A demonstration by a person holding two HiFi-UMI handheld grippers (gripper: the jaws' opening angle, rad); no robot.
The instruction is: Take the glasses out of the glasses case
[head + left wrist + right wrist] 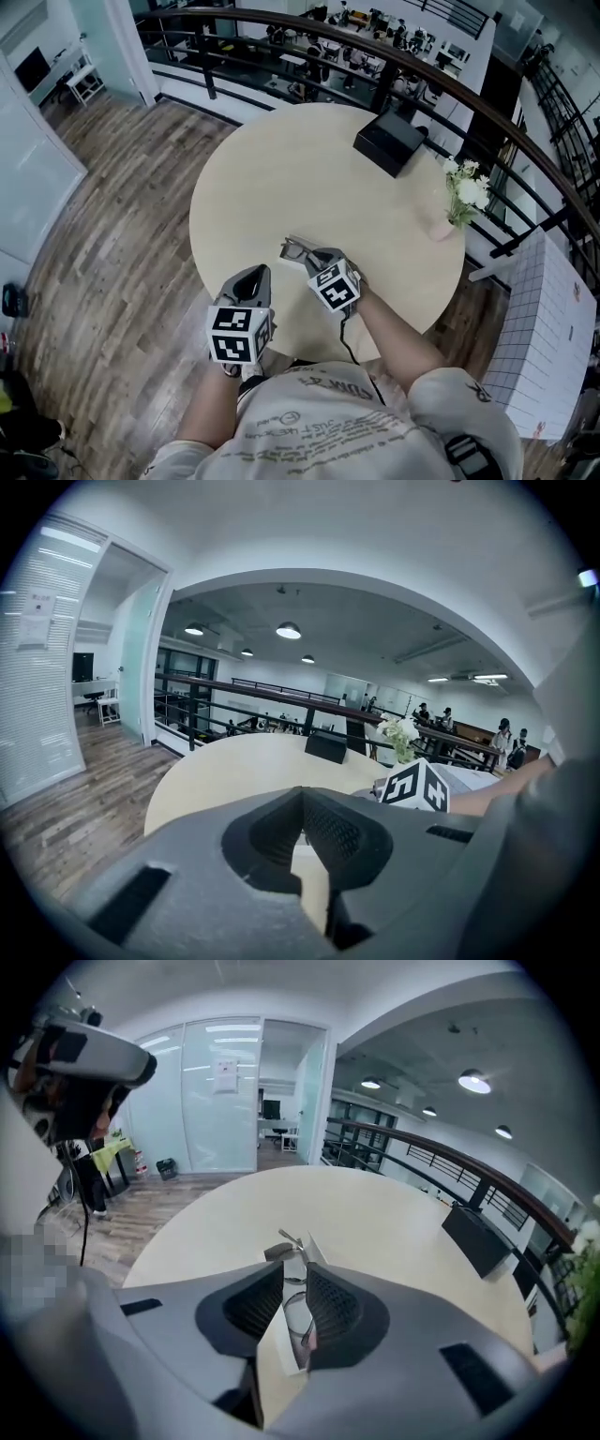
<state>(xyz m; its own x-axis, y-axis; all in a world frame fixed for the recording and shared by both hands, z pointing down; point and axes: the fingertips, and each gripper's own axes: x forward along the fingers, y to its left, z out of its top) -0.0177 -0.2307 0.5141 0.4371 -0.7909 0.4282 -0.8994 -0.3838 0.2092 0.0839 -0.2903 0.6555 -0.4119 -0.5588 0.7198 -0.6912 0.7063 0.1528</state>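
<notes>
The glasses (294,250), thin dark frames, hang just above the near part of the round beige table (281,178). My right gripper (314,260) is shut on them. In the right gripper view the glasses (287,1252) stick out past the jaws of that gripper (295,1283). The black glasses case (389,141) lies at the table's far right edge, well away from both grippers; it also shows as a dark box (478,1238). My left gripper (254,278) hovers at the table's near edge, left of the right one. It (302,796) is shut with nothing between its jaws.
A small pink vase of white flowers (464,195) stands at the table's right edge. A dark curved railing (525,141) runs behind the table above a lower floor. A white gridded board (548,337) stands at the right. Wood floor lies to the left.
</notes>
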